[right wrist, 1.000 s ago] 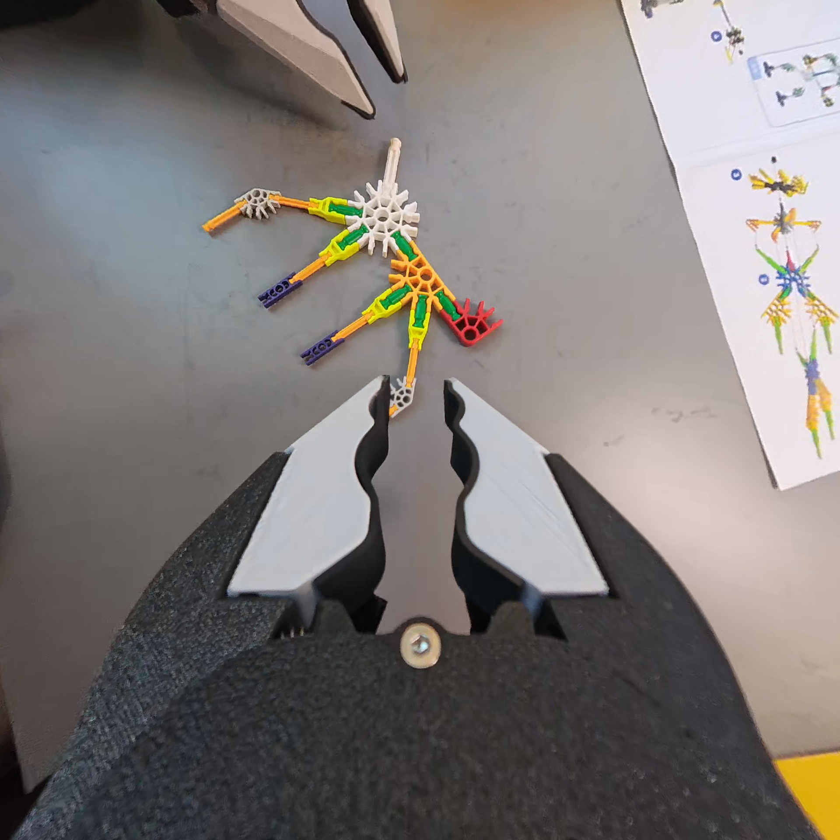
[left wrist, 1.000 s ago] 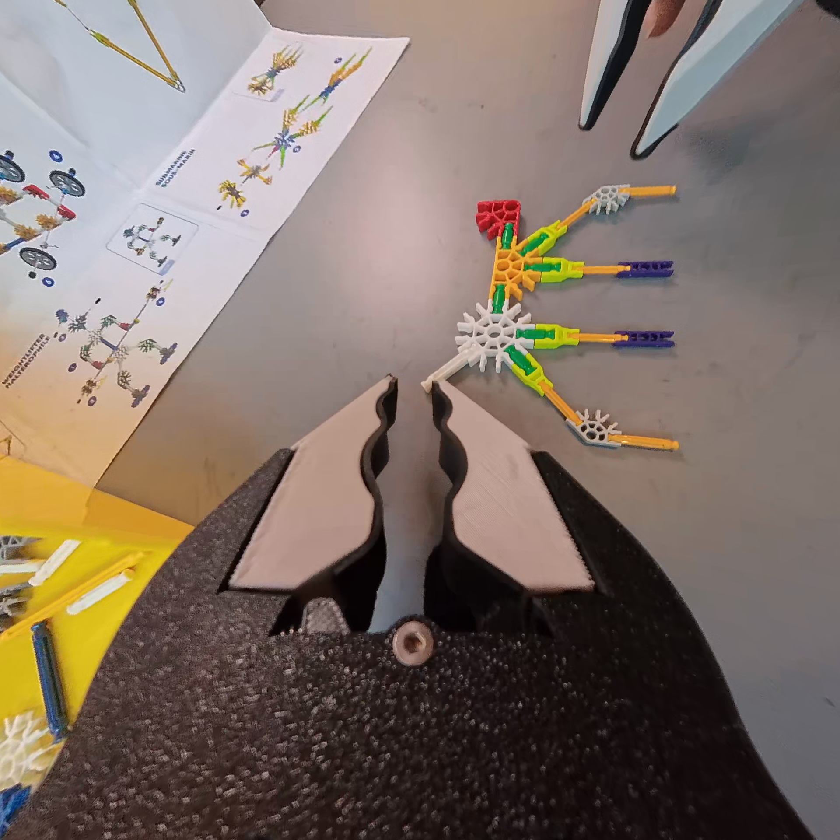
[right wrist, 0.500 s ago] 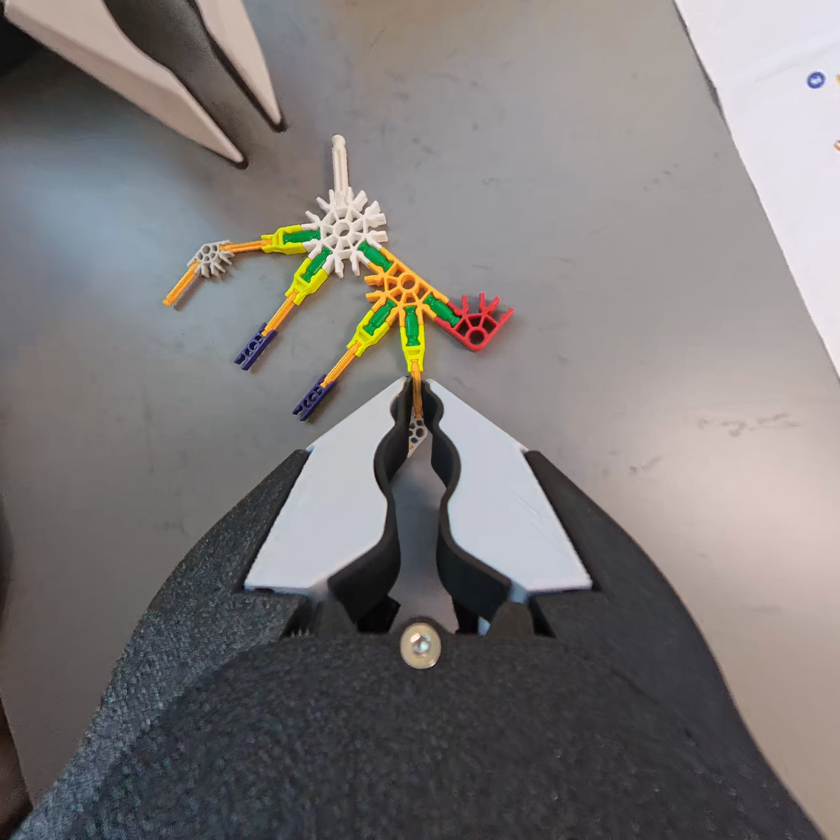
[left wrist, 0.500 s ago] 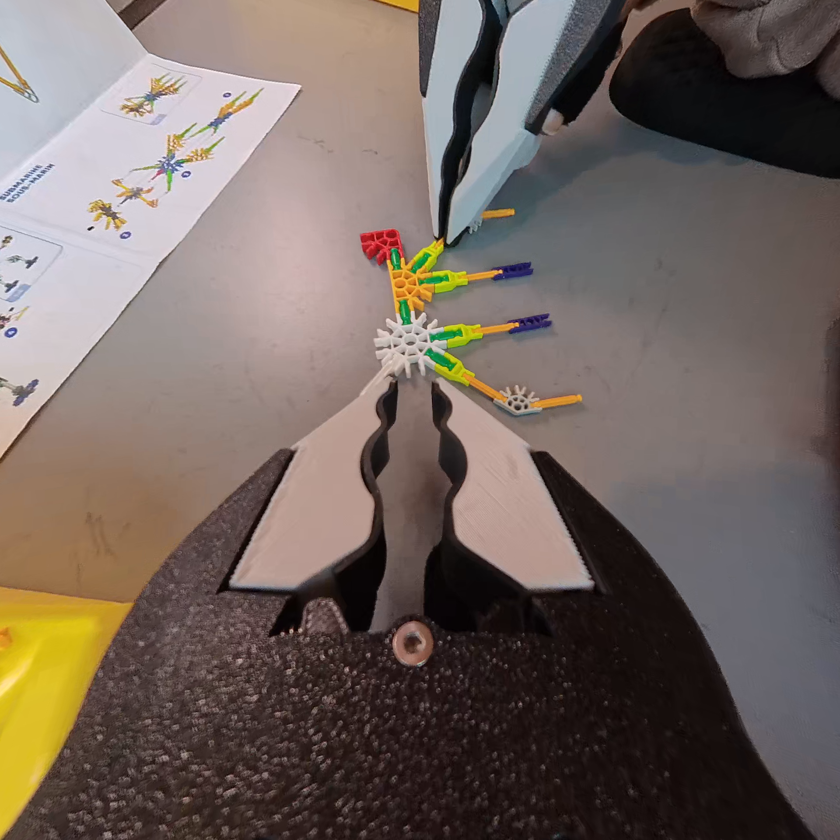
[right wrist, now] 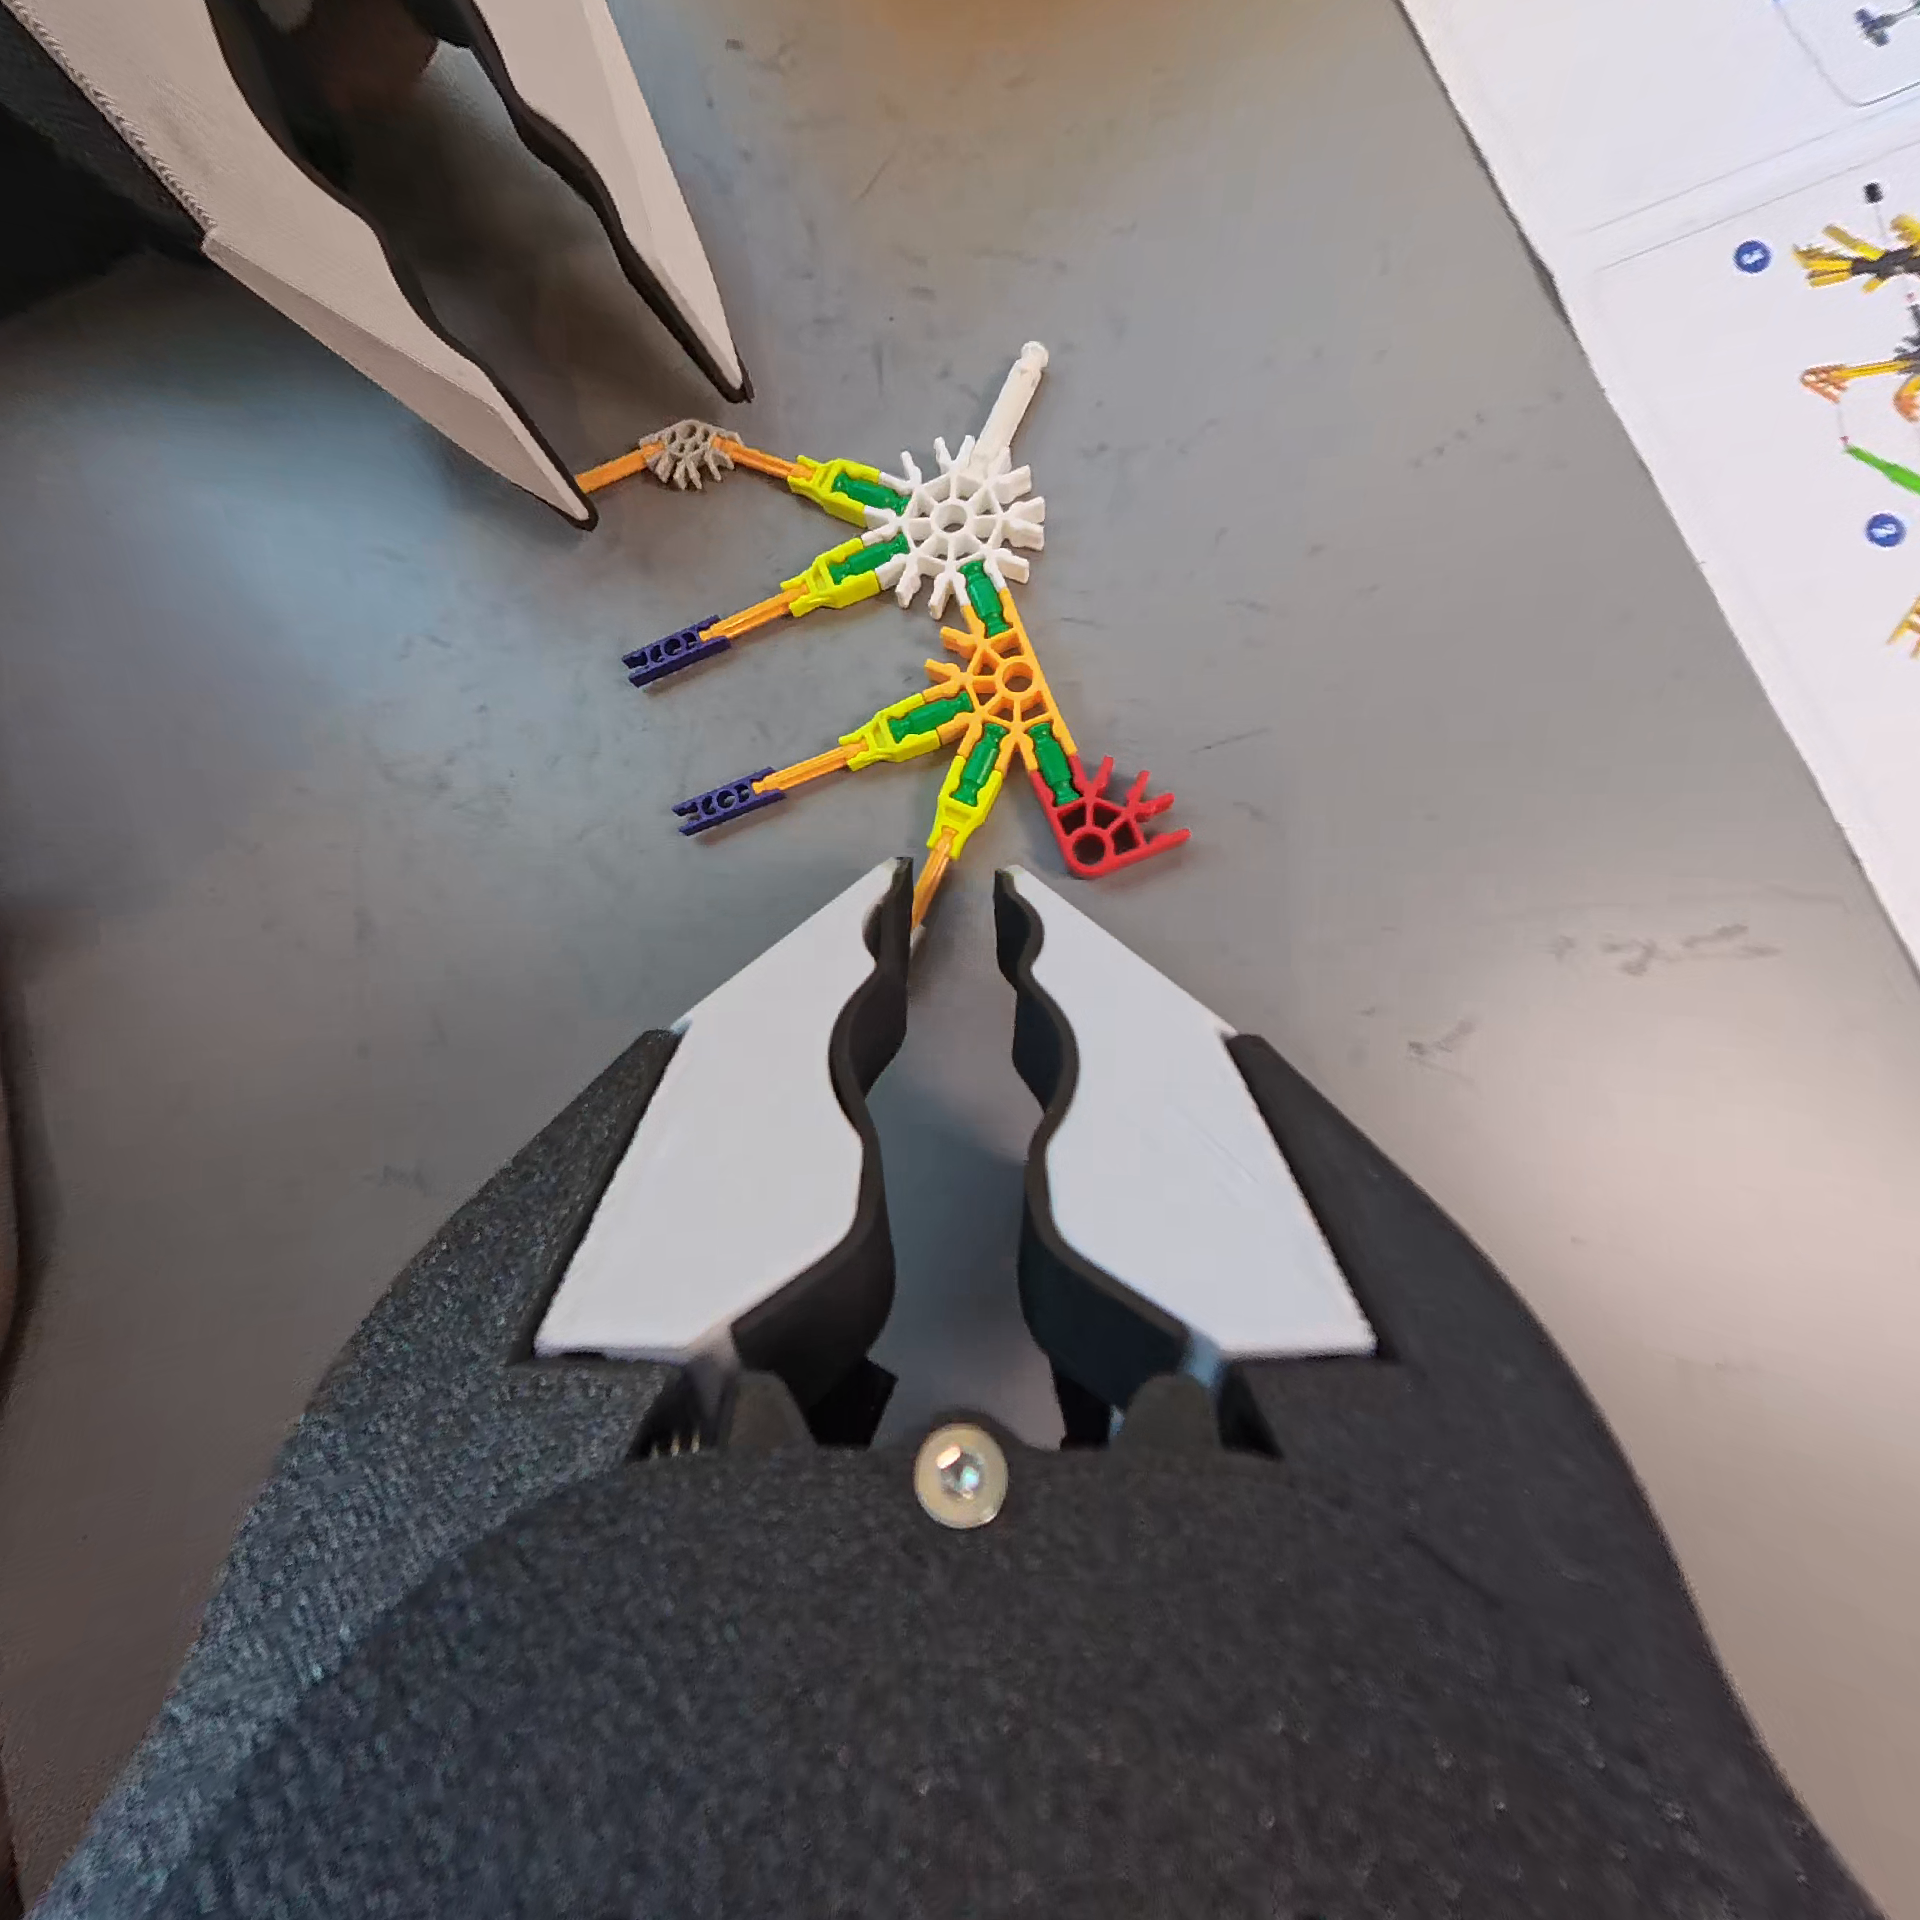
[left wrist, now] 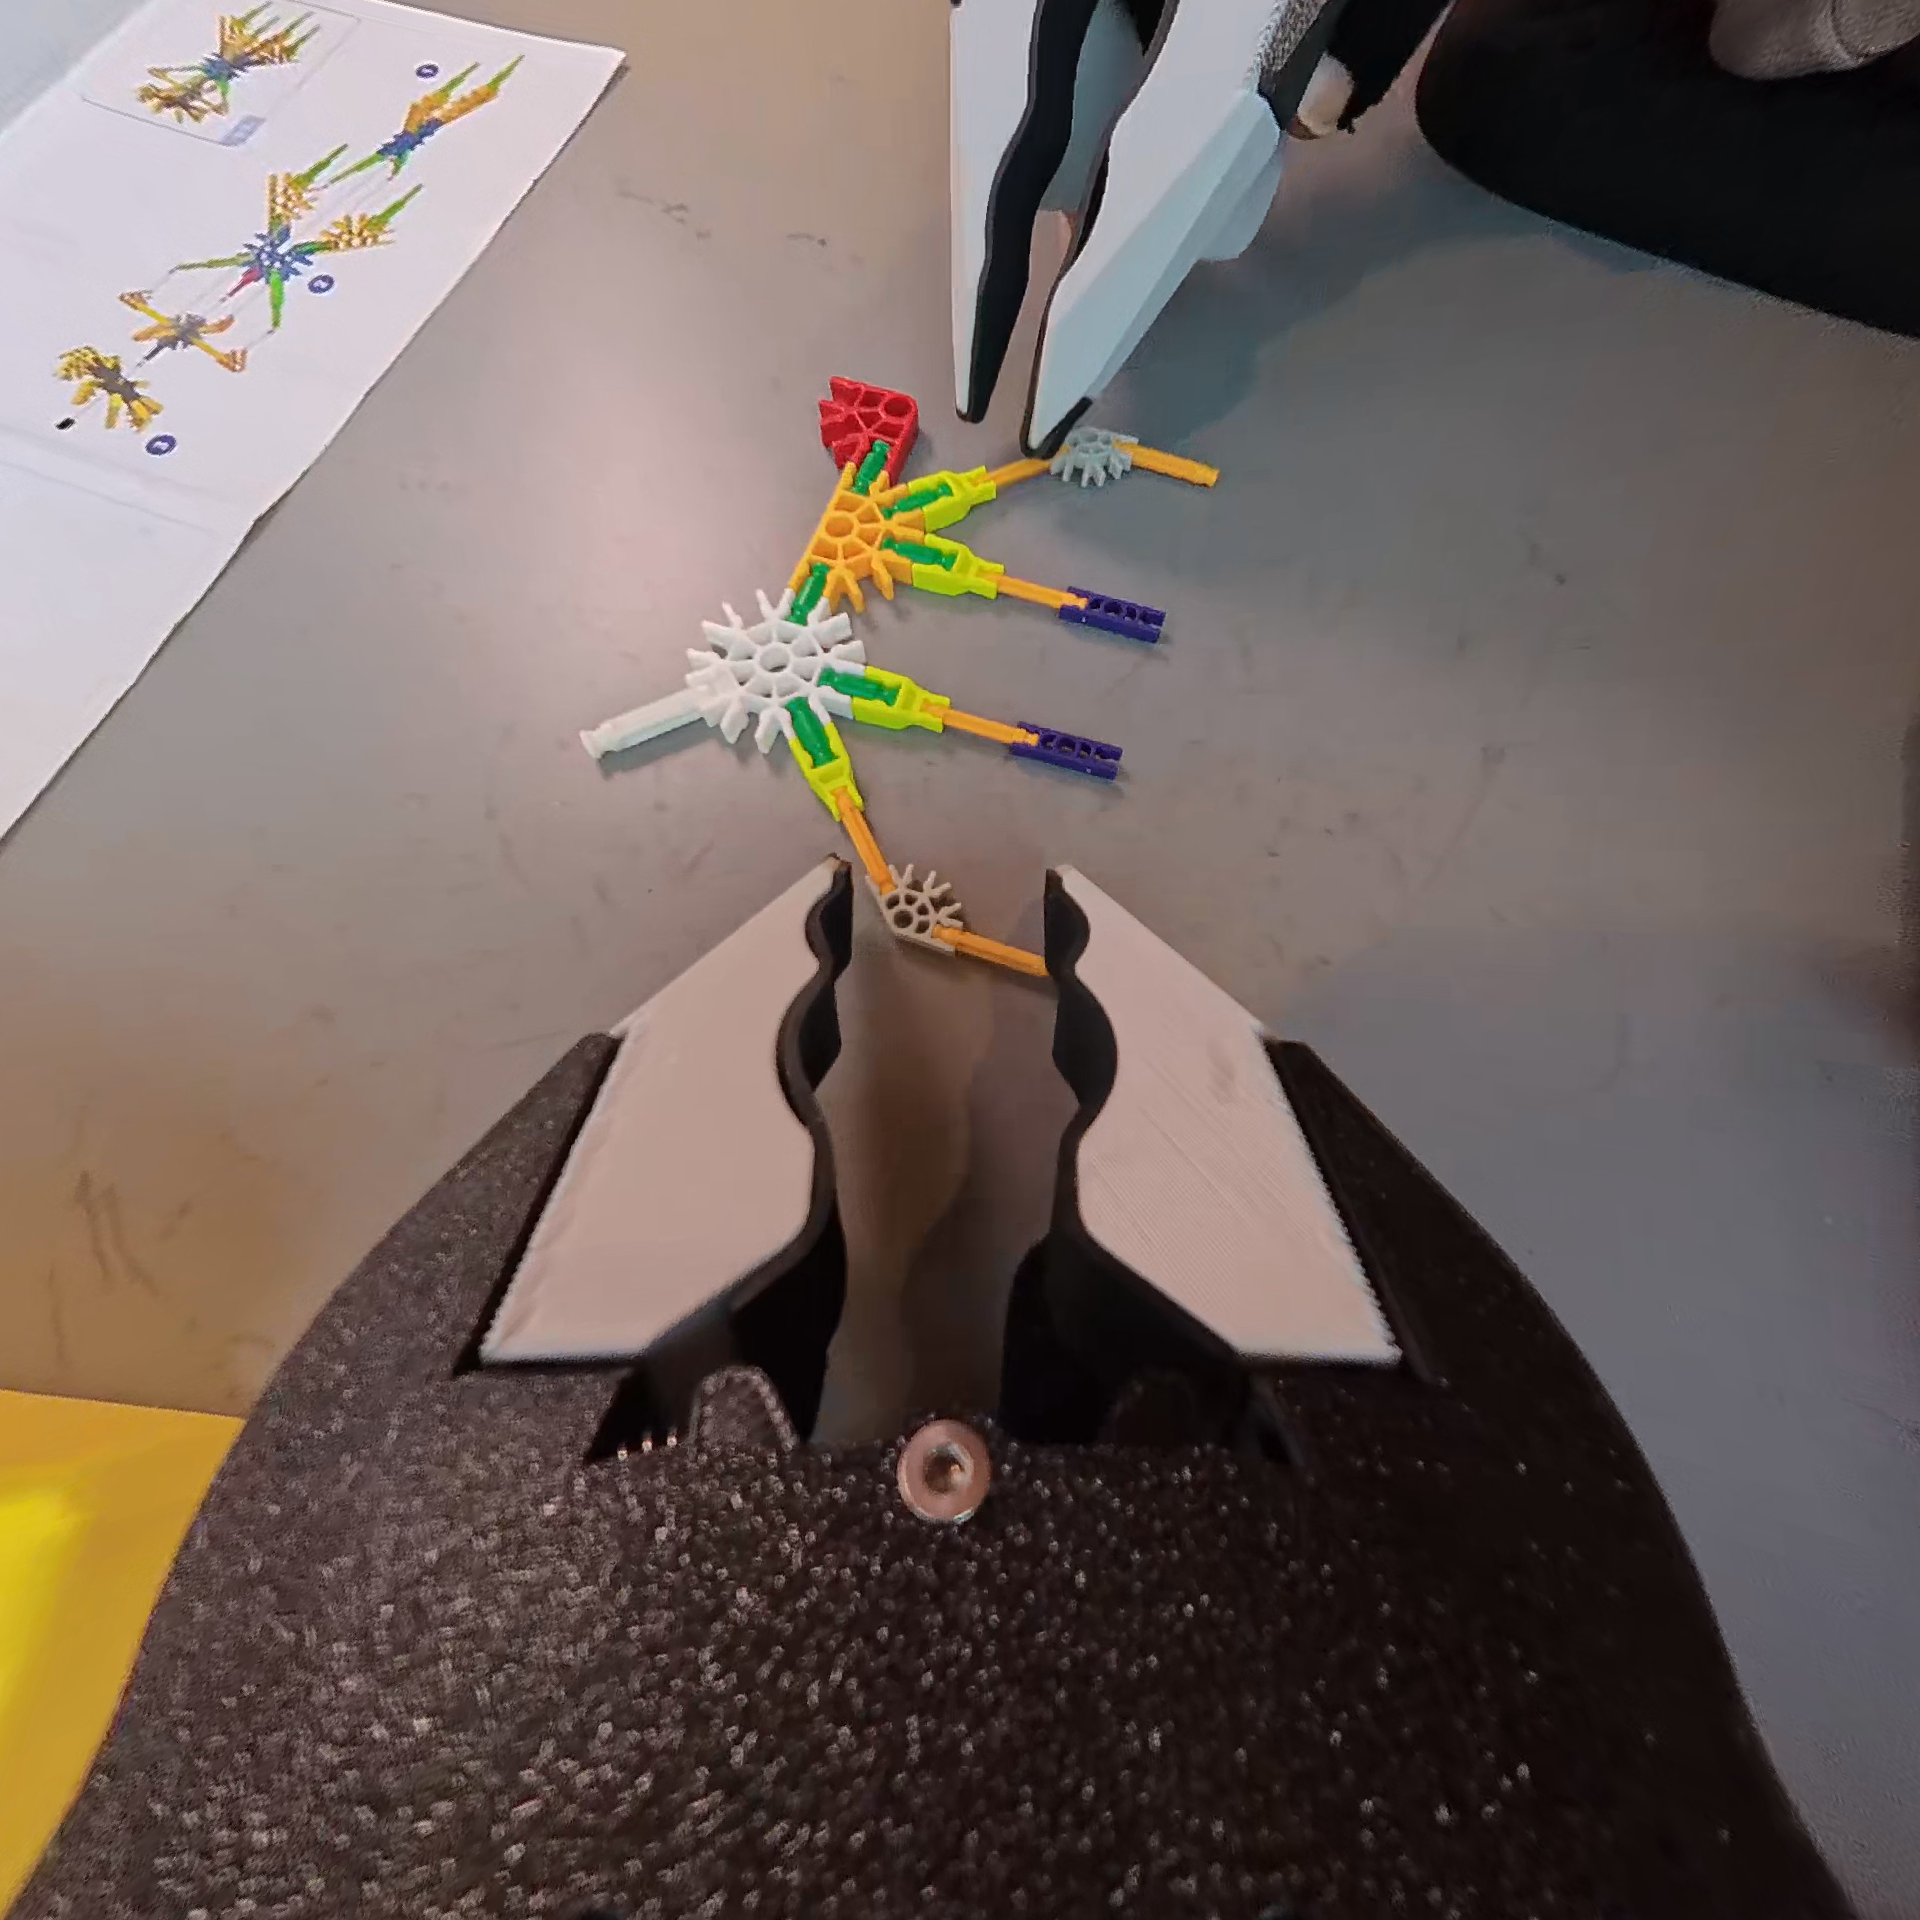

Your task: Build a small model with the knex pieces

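Observation:
A flat toy model lies on the grey table (left wrist: 1455, 935). It has a white snowflake hub (left wrist: 777, 665), an orange hub (left wrist: 857, 530), a red corner piece (left wrist: 868, 416), green-yellow links, orange rods and purple end clips. My left gripper (left wrist: 943, 891) is open and low over the table, with the near grey connector (left wrist: 920, 907) and its orange rod between the fingertips. My right gripper (right wrist: 951, 875) is open, and the far arm's orange rod (right wrist: 932, 873) lies just inside its left fingertip. That arm's grey connector (left wrist: 1091, 457) sits beside the right gripper (left wrist: 1006, 431). The left gripper (right wrist: 665, 457) also shows in the right wrist view.
A white instruction sheet (left wrist: 260, 260) lies to the left and also shows in the right wrist view (right wrist: 1766, 312). A yellow box edge (left wrist: 62, 1558) is at the lower left. A person's dark sleeve (left wrist: 1662, 156) is at the upper right. The grippers' ends are close to 11 cm from one another. Between my right fingertips and the orange hub (left wrist: 857, 530) there is roughly 4 cm. Seen from the right wrist view (right wrist: 998, 686) as well.
My right gripper was shut on the far orange rod and has opened. My left gripper has opened wider and moved from the white rod to around the near grey connector. The model turned a little.

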